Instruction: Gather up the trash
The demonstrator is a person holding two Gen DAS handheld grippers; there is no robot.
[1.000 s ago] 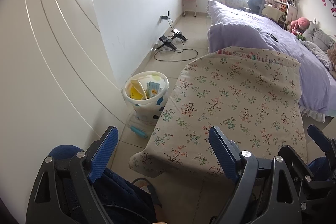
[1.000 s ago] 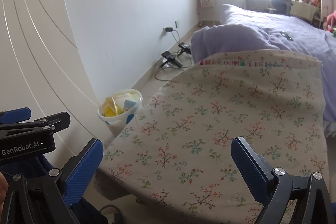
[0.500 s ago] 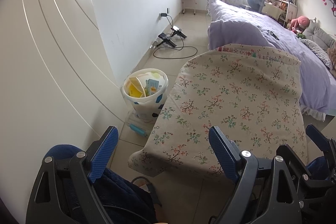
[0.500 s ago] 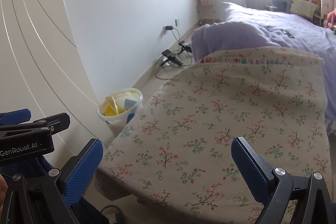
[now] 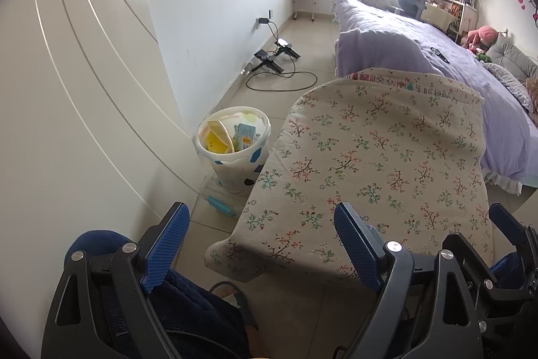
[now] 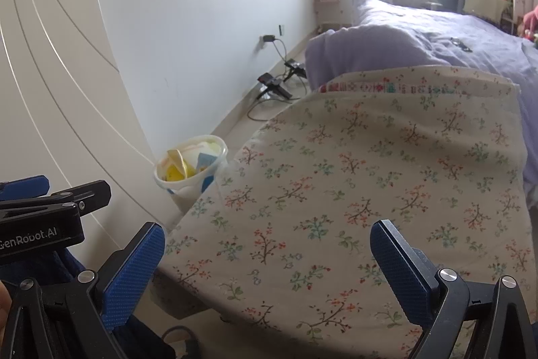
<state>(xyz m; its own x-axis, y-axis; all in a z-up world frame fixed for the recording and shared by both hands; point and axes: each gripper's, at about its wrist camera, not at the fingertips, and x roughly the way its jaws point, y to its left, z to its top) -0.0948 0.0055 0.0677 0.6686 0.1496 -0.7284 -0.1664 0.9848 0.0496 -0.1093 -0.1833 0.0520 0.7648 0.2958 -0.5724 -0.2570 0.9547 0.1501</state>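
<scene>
Both our tools, the left tool (image 5: 260, 246) and the right tool (image 6: 267, 261), are wide apart and hold nothing. The small white bin with blue spots (image 5: 233, 145) sits on the floor by the wall, just beside the flowery cloth tabletop (image 5: 370, 170), and it is stuffed with wrappers. We could knock it over if we swing low. The blue thing (image 5: 218, 205) under the bin is hard to make out

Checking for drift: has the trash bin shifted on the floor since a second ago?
No. The trash bin sits at the same spot against the white wall, beside the floral-covered table.
</scene>
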